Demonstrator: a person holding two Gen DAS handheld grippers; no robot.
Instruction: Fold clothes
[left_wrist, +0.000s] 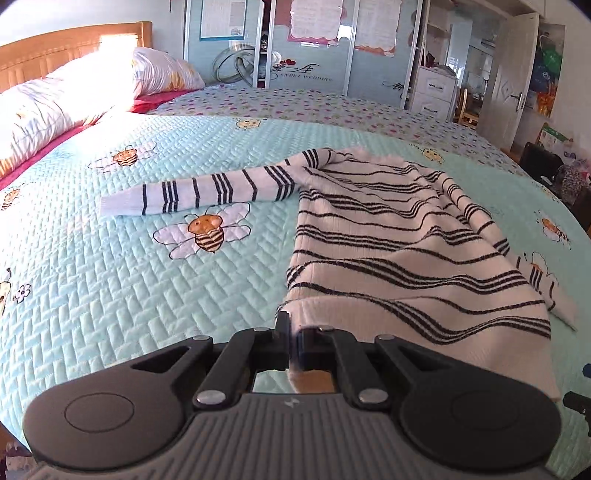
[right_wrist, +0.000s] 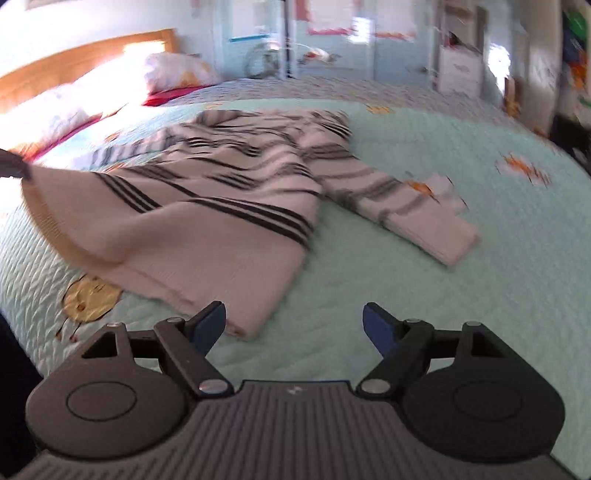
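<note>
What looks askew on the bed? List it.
The sweater lies rumpled, not flat: the left gripper has pinched one hem corner and lifted it off the quilt, so the body sags in folds. One sleeve sticks straight out sideways. The right gripper is open, holding nothing.

Sunlit bedroom: wooden headboard (left_wrist: 55, 55), bee-print quilt (left_wrist: 110, 277), mirrored wardrobe (left_wrist: 314, 48).

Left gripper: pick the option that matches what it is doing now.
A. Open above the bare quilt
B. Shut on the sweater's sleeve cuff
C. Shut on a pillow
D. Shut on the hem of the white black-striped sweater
D: the left gripper is closed on the hem edge of the white black-striped sweater, lifting that corner off the quilt.
</note>
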